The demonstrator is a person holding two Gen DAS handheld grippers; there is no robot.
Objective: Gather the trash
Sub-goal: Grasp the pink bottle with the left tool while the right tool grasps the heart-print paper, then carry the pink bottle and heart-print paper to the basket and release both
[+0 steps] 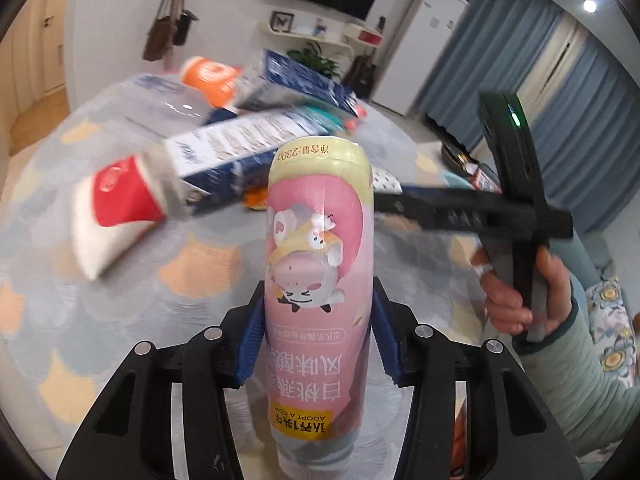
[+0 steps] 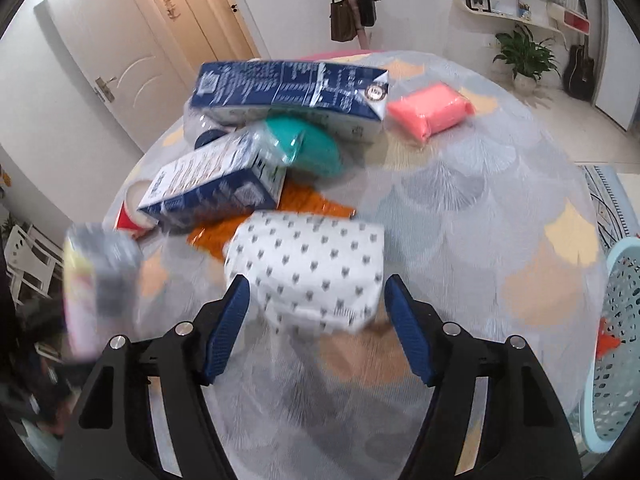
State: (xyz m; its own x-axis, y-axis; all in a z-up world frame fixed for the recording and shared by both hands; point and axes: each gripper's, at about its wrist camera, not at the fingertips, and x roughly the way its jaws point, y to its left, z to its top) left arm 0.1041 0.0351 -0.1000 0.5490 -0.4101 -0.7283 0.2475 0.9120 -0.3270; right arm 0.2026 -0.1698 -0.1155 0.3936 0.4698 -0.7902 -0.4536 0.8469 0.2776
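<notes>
Pink yogurt bottle (image 1: 318, 280) sits clenched in the left claw (image 1: 318, 336), gripped across its body and lifted off the worktop (image 1: 120, 304), likely for carrying away. Over the near edge, the right claw (image 2: 316, 320) is released, straddling the spotted packet (image 2: 308, 264). Cartons (image 2: 288, 92) litter the far side. A blue basket (image 2: 616, 340) beside the right edge holds something orange.
</notes>
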